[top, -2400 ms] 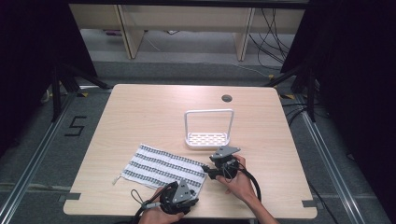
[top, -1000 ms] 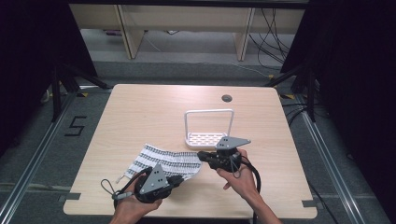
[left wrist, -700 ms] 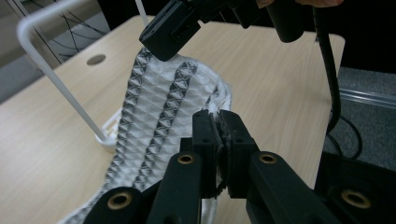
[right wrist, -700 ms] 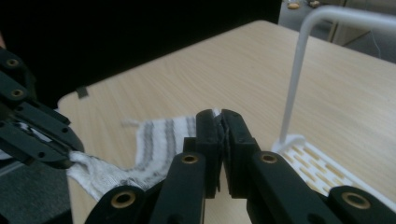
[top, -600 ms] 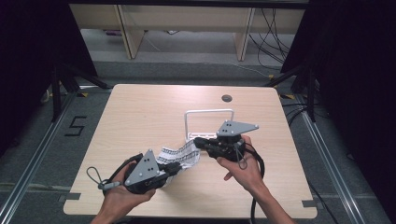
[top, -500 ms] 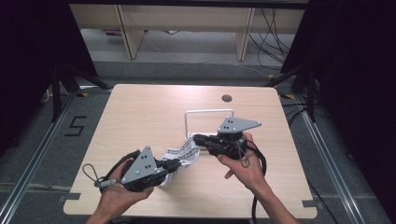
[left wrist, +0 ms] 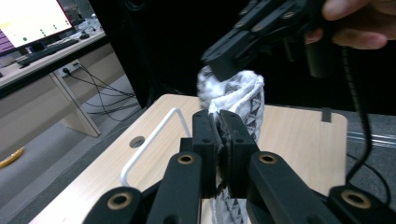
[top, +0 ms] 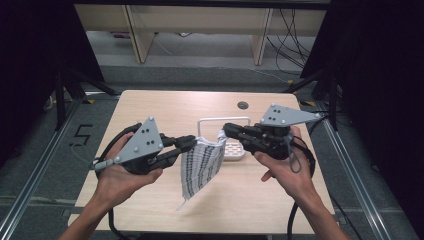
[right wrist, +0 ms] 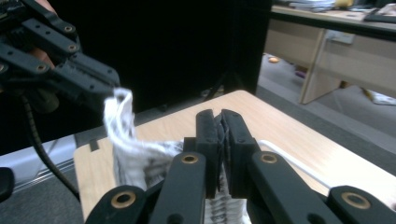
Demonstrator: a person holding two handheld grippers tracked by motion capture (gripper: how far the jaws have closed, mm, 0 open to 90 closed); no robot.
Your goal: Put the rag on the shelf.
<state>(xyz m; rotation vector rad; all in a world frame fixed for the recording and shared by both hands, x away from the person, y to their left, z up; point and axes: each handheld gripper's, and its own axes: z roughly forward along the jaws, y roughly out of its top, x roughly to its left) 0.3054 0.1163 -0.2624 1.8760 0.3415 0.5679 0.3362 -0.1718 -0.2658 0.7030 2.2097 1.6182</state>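
Left gripper (top: 191, 143) and right gripper (top: 226, 131) each clamped tight on a top corner of the striped cloth (top: 201, 167), which hung between them; white rack (top: 223, 121) behind

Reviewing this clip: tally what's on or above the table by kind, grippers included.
Hand-held grippers: 2, the left gripper and the right gripper, each shut on the cloth
Patterned black-and-white cloth: 1, hanging between them above the table
White wire-handled tray: 1
Total: 4
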